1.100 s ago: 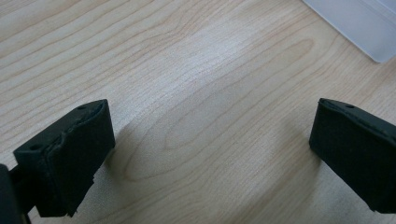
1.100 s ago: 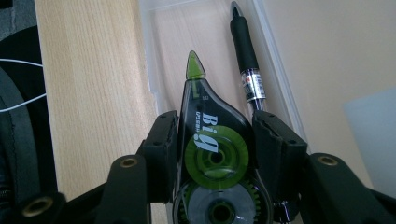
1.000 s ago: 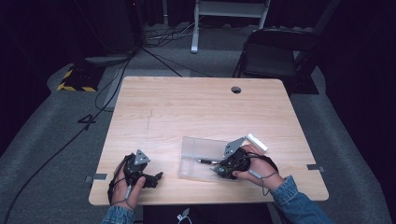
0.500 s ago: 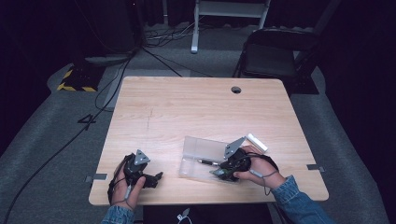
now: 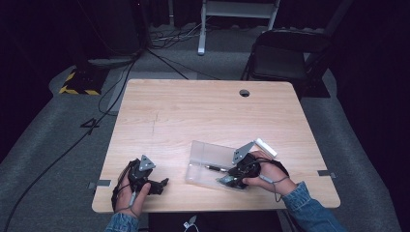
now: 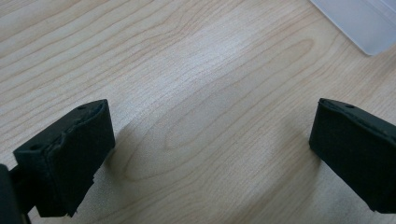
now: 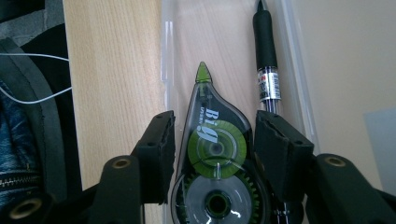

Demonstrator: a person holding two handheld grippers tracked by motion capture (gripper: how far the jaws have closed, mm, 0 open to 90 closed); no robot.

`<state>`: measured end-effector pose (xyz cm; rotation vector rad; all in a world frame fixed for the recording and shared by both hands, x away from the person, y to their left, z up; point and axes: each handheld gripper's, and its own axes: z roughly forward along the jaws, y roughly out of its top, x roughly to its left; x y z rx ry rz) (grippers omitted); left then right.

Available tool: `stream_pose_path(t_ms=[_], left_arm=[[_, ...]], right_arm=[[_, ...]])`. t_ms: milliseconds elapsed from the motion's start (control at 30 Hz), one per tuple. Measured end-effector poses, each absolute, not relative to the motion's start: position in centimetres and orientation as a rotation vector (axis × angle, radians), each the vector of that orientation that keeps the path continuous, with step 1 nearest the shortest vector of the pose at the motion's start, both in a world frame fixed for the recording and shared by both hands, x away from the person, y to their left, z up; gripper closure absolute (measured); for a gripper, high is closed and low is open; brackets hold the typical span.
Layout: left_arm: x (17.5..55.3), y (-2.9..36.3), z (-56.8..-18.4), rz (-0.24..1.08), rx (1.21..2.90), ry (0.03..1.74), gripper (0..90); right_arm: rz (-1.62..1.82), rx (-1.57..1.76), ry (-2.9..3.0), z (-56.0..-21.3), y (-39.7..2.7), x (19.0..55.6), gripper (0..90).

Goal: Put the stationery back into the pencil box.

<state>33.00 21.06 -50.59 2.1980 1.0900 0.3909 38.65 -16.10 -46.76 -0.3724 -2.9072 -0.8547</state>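
While the correction tape (image 7: 212, 154) lies in the clear tray (image 5: 203, 153) beside the black pen (image 7: 265, 42), placement looks done; withdrawal remains. The right hand-held gripper (image 7: 212, 140) has just been opening, jaws flanking the glossy teardrop casing, barely clear. The left hand-held gripper (image 6: 212, 140) stands spread over the woodgrain surface (image 5: 193, 111).

Correction tape dispenser (image 7: 215, 154) between the just-opening jaws, black pen (image 7: 266, 60) beside it, clear tray (image 7: 294, 70)
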Motion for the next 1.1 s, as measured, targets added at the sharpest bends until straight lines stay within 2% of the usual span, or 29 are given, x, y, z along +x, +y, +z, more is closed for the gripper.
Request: stream_pose_path(t_ms=[267, 467, 1100], left_arm=[[33.0, 21.1, -50.6, 0.392, 2.202, 1.089, 0.4], [33.0, 21.1, -50.6, 0.390, 2.200, 1.088, 0.4], [33.1, 21.0, -50.6, 0.397, 2.204, 1.083, 0.4]], right_arm=[[-0.889, -0.362, -2.903, -46.6, -16.0, 38.5, 46.3], [-0.957, -0.401, -2.911, -45.7, -16.5, 38.6, 53.7], [-1.228, -0.669, -2.968, -41.7, -20.7, 39.0, 60.1]])
